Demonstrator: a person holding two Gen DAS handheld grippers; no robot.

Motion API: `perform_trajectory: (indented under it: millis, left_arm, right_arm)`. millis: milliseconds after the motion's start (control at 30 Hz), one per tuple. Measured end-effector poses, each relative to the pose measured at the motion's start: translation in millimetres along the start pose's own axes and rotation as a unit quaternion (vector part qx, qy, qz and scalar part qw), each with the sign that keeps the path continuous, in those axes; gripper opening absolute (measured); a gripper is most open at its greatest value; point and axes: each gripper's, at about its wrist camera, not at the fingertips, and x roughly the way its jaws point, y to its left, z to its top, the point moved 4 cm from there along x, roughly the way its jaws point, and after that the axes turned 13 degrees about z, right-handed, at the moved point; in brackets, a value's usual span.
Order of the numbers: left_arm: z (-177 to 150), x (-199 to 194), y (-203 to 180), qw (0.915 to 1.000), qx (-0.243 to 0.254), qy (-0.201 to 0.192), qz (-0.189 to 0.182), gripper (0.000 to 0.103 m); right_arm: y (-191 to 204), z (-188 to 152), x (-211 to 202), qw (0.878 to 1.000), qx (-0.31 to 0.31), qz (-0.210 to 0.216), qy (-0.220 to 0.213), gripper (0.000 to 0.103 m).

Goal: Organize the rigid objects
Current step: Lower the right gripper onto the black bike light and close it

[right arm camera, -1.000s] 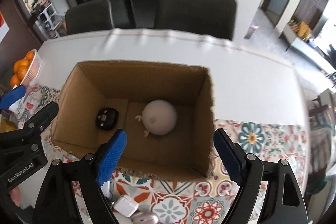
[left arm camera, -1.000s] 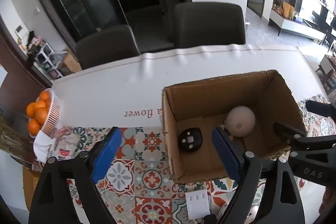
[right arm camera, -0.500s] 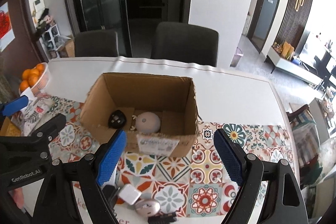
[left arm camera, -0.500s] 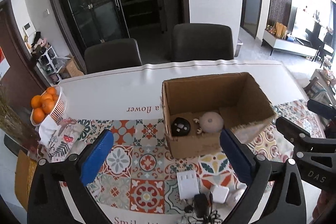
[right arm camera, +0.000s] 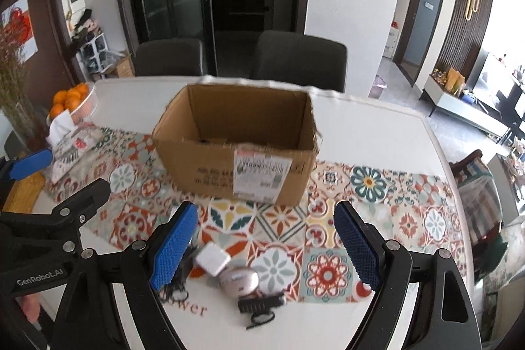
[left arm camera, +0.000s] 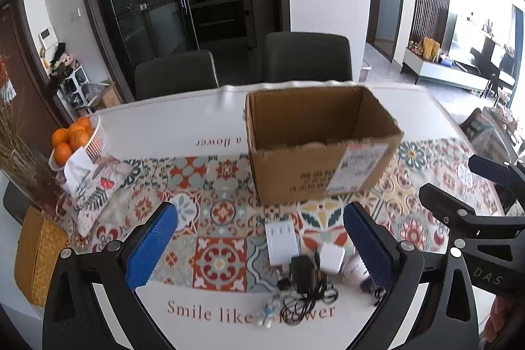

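An open cardboard box (left arm camera: 325,173) (right arm camera: 210,166) stands on the patterned runner mid-table; its contents are mostly hidden behind its near wall. In front of it lies a small pile: a white power strip (left arm camera: 282,243), a black adapter with tangled cable (left arm camera: 303,274), a white cube charger (left arm camera: 332,258) (right arm camera: 213,258), a rounded silver-white mouse-like item (right arm camera: 239,281) and a black clip (right arm camera: 261,305). My left gripper (left arm camera: 259,248) is open and empty above the pile. My right gripper (right arm camera: 264,246) is open and empty, just right of the left one.
A white basket of oranges (left arm camera: 73,136) and a floral tissue pouch (left arm camera: 95,186) sit at the table's left. A yellow woven item (left arm camera: 36,255) lies at the left edge. Two dark chairs (left arm camera: 305,58) stand behind the table.
Both grippers have pulled back and up from over the box towards the table's near edge. The box interior has dropped out of sight and the pile in front has come into view.
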Motion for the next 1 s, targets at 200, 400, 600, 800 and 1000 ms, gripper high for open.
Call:
perform_trajectory:
  millis: [200, 400, 600, 800, 1000]
  left_arm:
    - [-34, 2, -6, 0.9994, 0.008, 0.033, -0.004, 0.103]
    - [-64, 11, -12, 0.9971, 0.005, 0.075, -0.010, 0.103]
    - [-92, 20, -19, 0.9935, 0.012, 0.112, -0.010, 0.103]
    - [-118, 33, -26, 0.9883, 0.022, 0.151, -0.005, 0.103]
    - [-140, 47, -35, 0.9813, 0.028, 0.190, -0.005, 0.103]
  right_arm:
    - [4, -33, 5, 1.000, -0.001, 0.009, 0.030, 0.085]
    - [2, -59, 18, 0.998, 0.004, 0.020, 0.068, 0.085]
    - [2, -82, 31, 0.994, 0.002, 0.029, 0.101, 0.085]
    - [0, -105, 49, 0.989, 0.001, 0.044, 0.144, 0.085]
    - [-7, -127, 70, 0.981, 0.007, 0.058, 0.187, 0.085]
